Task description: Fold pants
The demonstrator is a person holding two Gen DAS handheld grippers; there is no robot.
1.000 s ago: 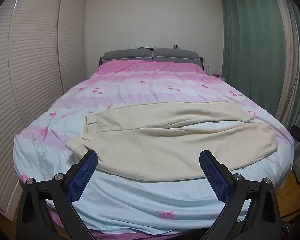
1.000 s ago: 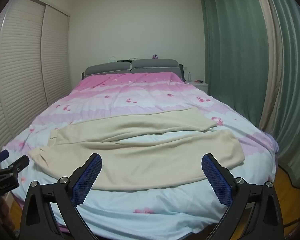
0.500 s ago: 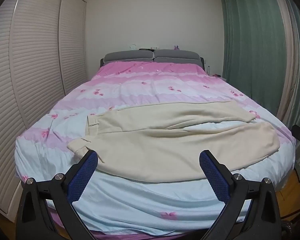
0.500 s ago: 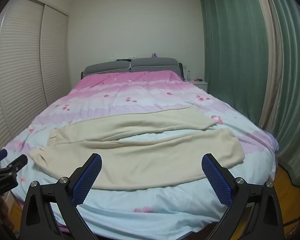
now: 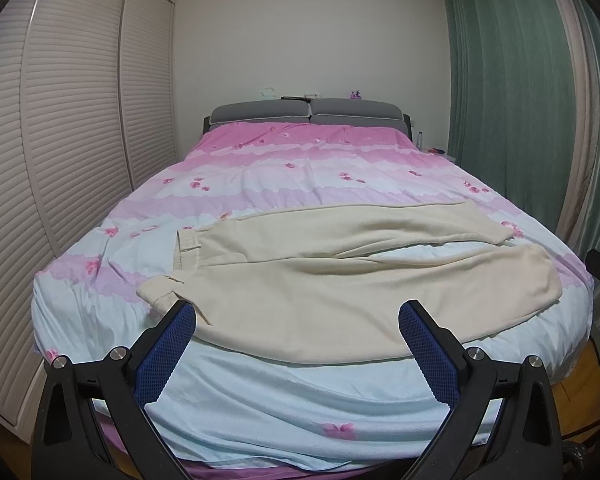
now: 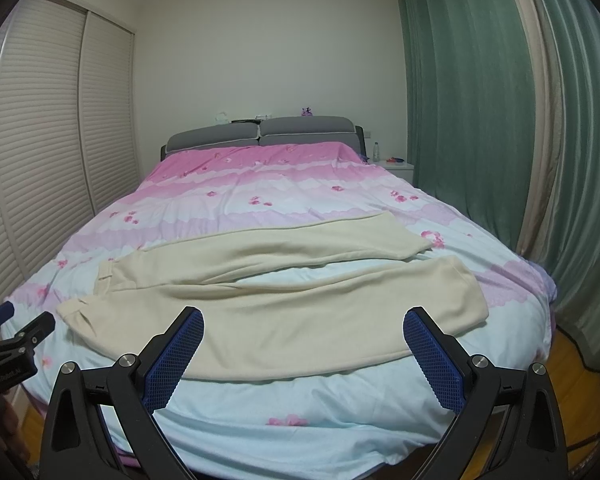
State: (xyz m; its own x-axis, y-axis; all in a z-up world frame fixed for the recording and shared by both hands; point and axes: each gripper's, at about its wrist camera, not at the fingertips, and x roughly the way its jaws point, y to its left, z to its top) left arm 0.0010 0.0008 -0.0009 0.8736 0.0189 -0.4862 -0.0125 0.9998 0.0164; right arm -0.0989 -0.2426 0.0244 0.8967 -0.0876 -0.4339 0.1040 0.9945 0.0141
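From the left wrist, we see the pants [image 5: 340, 280] spread flat across the near part of the bed [image 5: 300, 400], waistband to the left, the two legs running right and parted. Our left gripper [image 5: 298, 344] hangs short of the near edge, fingers [image 5: 166, 356] wide and empty.

From the right wrist, the right gripper [image 6: 304, 350] is likewise spread wide, holding nothing, above the near leg. We judge folding not yet begun; next we should reach for the near leg's edge, one gripper at the waistband, one at the hem.
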